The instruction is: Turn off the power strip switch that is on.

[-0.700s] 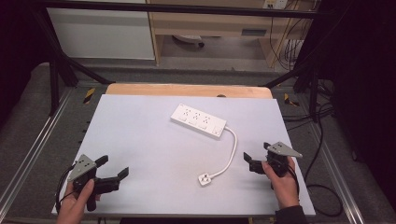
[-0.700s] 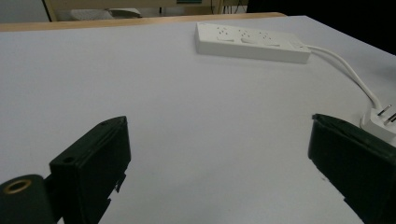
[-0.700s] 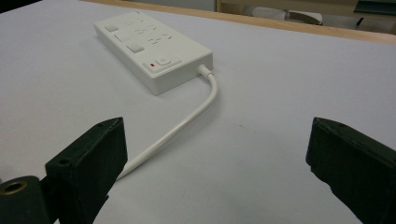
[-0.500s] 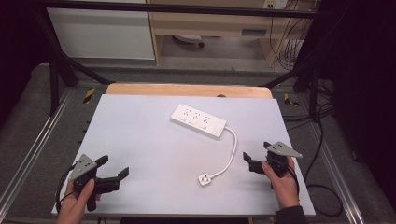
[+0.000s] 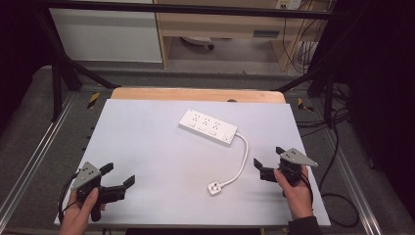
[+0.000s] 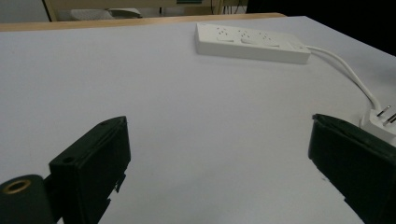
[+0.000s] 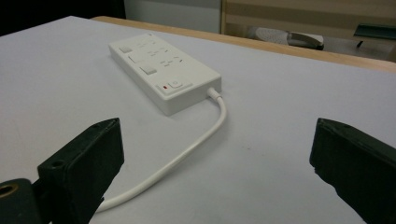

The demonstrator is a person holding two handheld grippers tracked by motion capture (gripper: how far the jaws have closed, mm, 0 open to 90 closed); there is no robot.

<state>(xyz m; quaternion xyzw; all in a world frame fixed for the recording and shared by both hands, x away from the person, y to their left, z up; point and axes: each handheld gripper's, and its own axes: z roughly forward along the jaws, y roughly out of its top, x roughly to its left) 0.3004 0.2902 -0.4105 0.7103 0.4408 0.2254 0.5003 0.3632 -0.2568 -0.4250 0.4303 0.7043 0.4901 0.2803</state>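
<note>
A white power strip [image 5: 208, 126] lies at the middle of the white table top [image 5: 147, 142]; it also appears far ahead as the power strip [image 6: 252, 42] and close as the power strip [image 7: 161, 70]. Its white cable [image 5: 241, 164] curves down to a white plug [image 5: 214, 187], prongs up, seen too as the plug [image 6: 380, 121]. My left gripper [image 5: 118, 175] rests open at the front left, held by a hand, nothing between its jaws. My right gripper [image 5: 268, 157] stands open at the front right, just right of the cable, holding nothing.
A wooden edge [image 5: 195, 94] runs along the table's far side. Metal frame rails [image 5: 34, 161] flank the table, and dark cables [image 5: 337, 196] trail on the floor at the right. A shelf unit [image 5: 230, 24] stands beyond the table.
</note>
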